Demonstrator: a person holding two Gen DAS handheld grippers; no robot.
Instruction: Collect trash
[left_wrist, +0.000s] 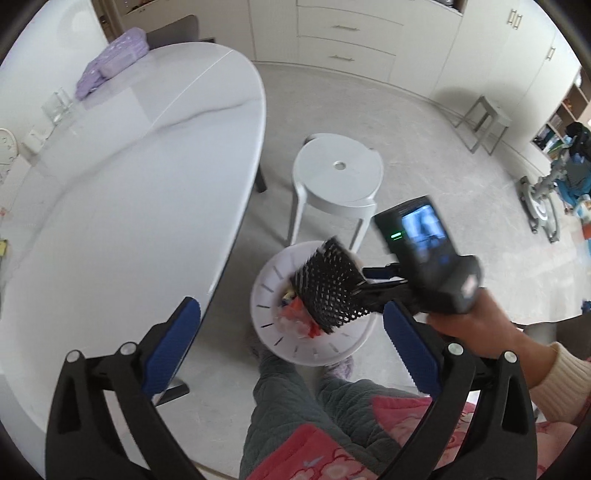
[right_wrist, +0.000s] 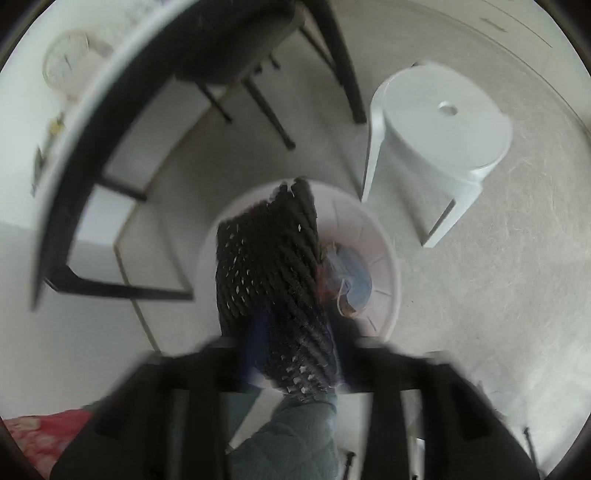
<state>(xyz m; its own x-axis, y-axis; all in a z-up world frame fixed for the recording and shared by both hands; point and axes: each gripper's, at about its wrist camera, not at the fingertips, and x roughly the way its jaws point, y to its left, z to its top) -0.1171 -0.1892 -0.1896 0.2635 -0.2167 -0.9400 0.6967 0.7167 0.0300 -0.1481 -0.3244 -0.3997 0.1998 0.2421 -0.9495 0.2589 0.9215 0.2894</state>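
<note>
**Mesh piece held right over the bin**

Your worktop (left_wrist: 129, 166) lies left of the left claw (left_wrist: 291, 343), which hangs spread and holding nothing. Straight ahead of it, below on the floor, stands the white bin (left_wrist: 266, 321), already holding trash. Your right claw (right_wrist: 291, 354) is nearer: it pinches the black mesh piece (right_wrist: 266, 266), whose long axis runs forward from the claw, directly above the bin's mouth.

Left wrist view looks down from above the white bin (left_wrist: 280, 332), farther off. Right wrist view hangs close over that bin (right_wrist: 384, 258). Both share it and the stool (left_wrist: 338, 173) beyond.
</note>
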